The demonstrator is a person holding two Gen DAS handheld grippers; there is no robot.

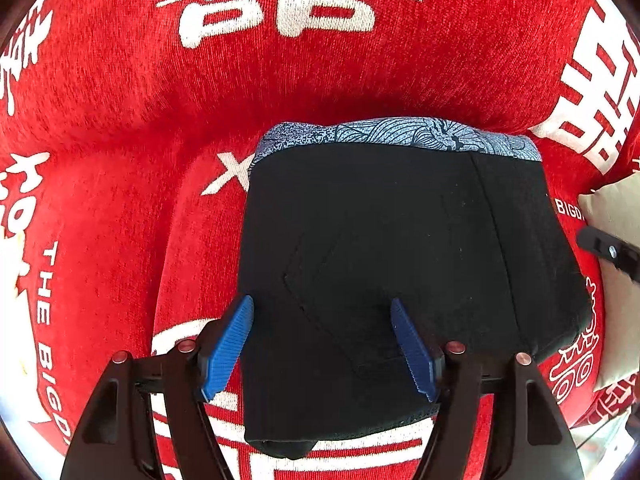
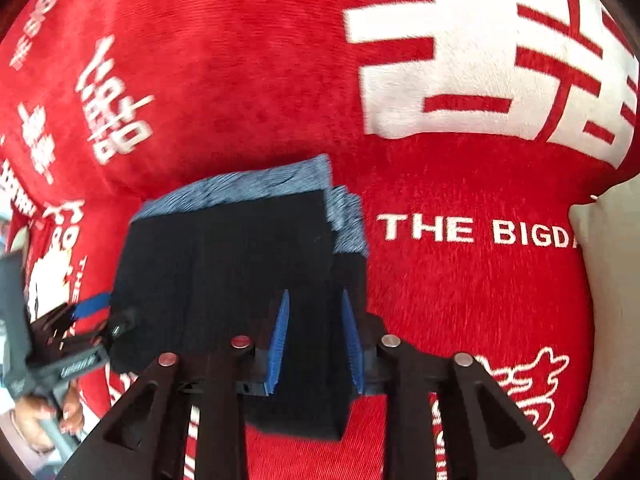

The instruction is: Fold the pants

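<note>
Red printed sofa cover (image 1: 120, 120) under your folded black pants (image 1: 400, 240): soft, limp, pinch doubled edges; left gripper (image 1: 322, 344) spread empty, right gripper (image 2: 316, 340) narrowed, grip unclear.

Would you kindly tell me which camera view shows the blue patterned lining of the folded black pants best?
The left wrist view: the blue patterned lining runs sharp along the far edge of the folded black pants. The right wrist view shows it motion-blurred, pattern unreadable.

The folded pants (image 1: 392, 264) lie on the sofa seat (image 1: 192, 248). The sofa back (image 1: 240, 80) stands behind the pants. A pillow (image 1: 616, 216) sits to the right of the pants, near them.
</note>
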